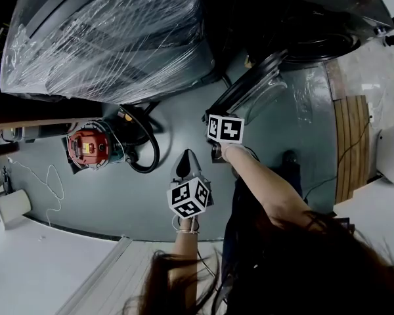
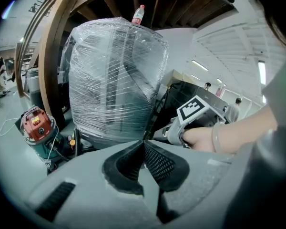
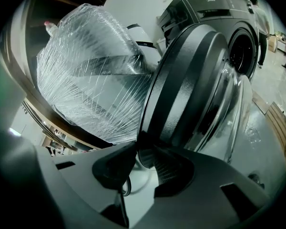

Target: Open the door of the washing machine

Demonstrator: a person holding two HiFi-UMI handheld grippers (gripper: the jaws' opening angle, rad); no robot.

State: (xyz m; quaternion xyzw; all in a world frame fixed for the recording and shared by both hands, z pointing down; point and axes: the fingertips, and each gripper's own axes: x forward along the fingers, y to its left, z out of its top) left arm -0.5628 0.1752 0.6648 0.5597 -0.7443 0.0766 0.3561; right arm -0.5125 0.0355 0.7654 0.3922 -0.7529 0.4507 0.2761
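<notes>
The dark washing machine point(image 1: 315, 38) stands at the top right of the head view, and its round door point(image 1: 249, 87) is swung out towards me. In the right gripper view the door point(image 3: 190, 80), with its glass bowl, fills the middle in front of the machine point(image 3: 214, 8). My right gripper point(image 1: 215, 138) point(image 3: 137, 140) is at the door's lower rim, its jaws shut on that edge. My left gripper point(image 1: 186, 165) point(image 2: 144, 143) hangs just below and left of it, shut with nothing held. The left gripper view shows the right gripper's marker cube point(image 2: 194, 109) and the hand holding it.
A big appliance wrapped in plastic film point(image 1: 105, 31) point(image 2: 114, 80) stands left of the door, with a bottle point(image 2: 138, 14) on top. A red vacuum point(image 1: 87, 146) and a looped black hose point(image 1: 144, 151) lie on the floor. Wooden boards point(image 1: 351, 143) lie at the right.
</notes>
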